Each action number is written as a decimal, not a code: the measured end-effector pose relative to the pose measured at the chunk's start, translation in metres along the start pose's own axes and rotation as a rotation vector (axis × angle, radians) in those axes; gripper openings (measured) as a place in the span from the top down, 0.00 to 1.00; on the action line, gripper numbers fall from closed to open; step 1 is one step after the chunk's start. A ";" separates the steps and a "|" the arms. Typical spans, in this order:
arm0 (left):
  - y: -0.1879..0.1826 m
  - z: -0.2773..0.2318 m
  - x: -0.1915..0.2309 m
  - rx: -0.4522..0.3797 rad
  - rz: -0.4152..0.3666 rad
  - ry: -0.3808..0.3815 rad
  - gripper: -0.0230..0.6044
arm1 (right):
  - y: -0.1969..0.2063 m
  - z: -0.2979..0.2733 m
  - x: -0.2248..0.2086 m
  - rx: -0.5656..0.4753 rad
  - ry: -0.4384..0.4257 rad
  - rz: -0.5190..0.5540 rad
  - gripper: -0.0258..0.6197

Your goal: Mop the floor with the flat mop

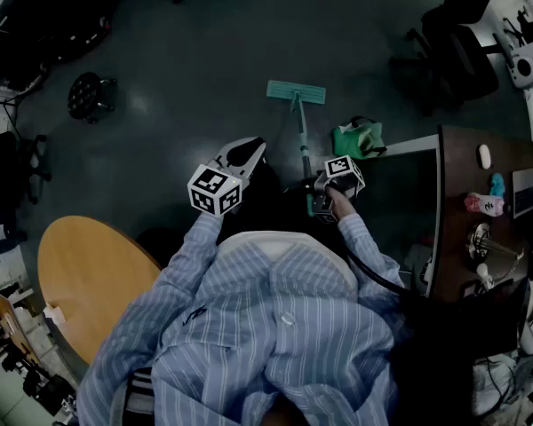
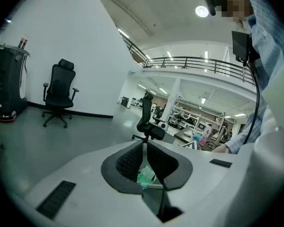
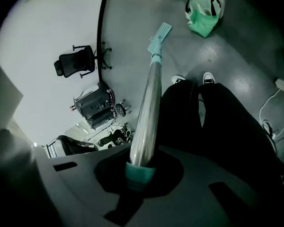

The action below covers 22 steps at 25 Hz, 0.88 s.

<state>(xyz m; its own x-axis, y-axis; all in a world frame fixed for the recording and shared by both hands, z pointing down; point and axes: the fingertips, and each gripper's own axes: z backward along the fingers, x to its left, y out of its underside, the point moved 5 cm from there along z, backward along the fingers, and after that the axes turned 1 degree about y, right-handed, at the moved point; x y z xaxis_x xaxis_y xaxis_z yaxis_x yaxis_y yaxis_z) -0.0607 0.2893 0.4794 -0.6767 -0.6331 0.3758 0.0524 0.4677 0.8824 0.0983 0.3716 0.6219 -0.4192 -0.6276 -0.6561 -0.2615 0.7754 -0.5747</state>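
left claw (image 1: 256, 146) closed, empty | right claw (image 3: 141, 165) grips flat mop (image 1: 299, 124) | green bag (image 1: 359, 138) near its head

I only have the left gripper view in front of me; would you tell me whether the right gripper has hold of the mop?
Observer: Yes, the right gripper is shut on the mop handle, near its teal end.
Operator: Thank you. Where is the mop head?
Observer: The teal mop head lies flat on the dark floor, ahead of the person.
Operator: Is anything close to it?
Observer: A green bag sits on the floor to its right, near the desk.
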 end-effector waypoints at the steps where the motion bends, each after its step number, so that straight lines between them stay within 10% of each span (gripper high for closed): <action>1: 0.001 -0.001 -0.002 0.002 -0.001 0.002 0.91 | 0.000 0.001 -0.001 0.000 0.002 0.000 0.94; 22: -0.004 -0.012 -0.015 0.016 -0.056 0.005 0.91 | -0.002 0.005 -0.013 -0.012 -0.037 -0.022 0.94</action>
<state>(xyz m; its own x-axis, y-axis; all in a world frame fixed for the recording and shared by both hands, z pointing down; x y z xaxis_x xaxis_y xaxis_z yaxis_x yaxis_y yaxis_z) -0.0422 0.2895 0.4738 -0.6748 -0.6616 0.3270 0.0023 0.4412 0.8974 0.1084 0.3780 0.6290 -0.3810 -0.6461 -0.6613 -0.2808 0.7624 -0.5831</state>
